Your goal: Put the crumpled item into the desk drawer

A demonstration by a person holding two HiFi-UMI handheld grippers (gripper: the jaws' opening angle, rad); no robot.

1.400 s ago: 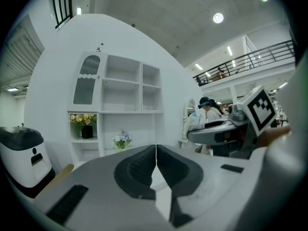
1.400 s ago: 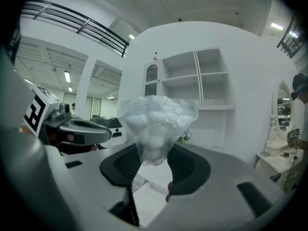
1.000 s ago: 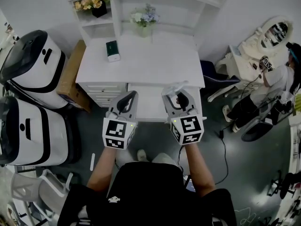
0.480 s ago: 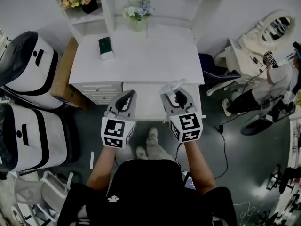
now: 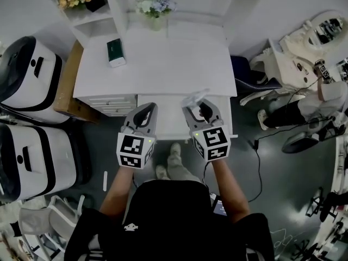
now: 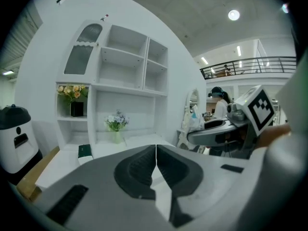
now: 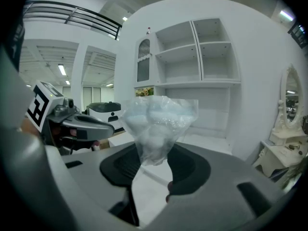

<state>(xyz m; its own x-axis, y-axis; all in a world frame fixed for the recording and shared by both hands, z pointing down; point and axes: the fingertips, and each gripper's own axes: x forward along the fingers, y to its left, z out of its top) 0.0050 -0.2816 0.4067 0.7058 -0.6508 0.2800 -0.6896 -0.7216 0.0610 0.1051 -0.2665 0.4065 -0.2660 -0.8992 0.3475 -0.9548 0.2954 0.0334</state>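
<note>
Two grippers hang over the pulled-out drawer [image 5: 168,118] of the white desk [image 5: 163,64]. A green box [image 5: 115,52] lies on the desk's far left, with flowers [image 5: 155,4] at the back. The left gripper [image 5: 147,109] is over the drawer's left end, its jaws pressed together with nothing between them. The right gripper [image 5: 198,106] is over the drawer's right part. Its jaws clamp the crumpled bag [image 7: 156,124], clear plastic sticking up past the tips near the desk's front edge, not in the drawer.

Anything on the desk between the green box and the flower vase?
No. The head view shows only bare white desktop between the green box and the flower vase.
</note>
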